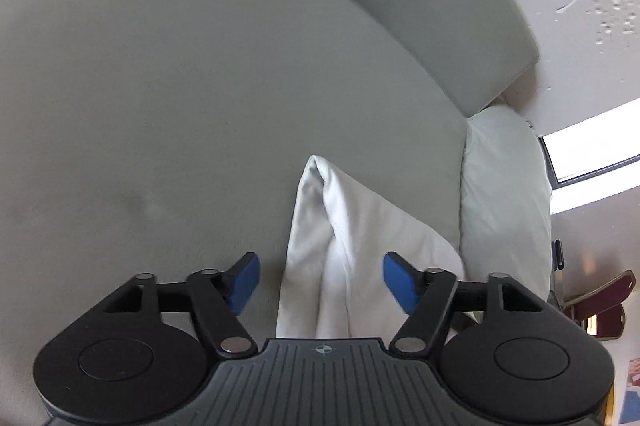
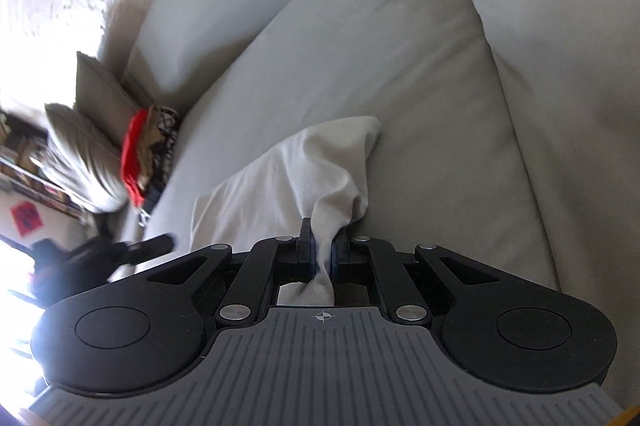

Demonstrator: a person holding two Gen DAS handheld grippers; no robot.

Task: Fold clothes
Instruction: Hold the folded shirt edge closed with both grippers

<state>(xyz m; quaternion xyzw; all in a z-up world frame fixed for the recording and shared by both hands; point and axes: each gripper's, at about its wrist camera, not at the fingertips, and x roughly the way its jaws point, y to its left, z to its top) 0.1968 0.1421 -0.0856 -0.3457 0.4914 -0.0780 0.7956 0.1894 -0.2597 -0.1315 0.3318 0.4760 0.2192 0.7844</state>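
The left gripper (image 1: pixel 322 280) stands with its jaws apart, a ridge of the white garment (image 1: pixel 340 250) lying between its blue pads (image 1: pixel 400 284) but unpinched. The right gripper (image 2: pixel 323 246) is clamped on a bunched edge of the same garment (image 2: pixel 288 178), which trails ahead of it onto the sofa cushion (image 2: pixel 420 74). The garment seems mid-fold; next, the left likely needs a fresh hold.
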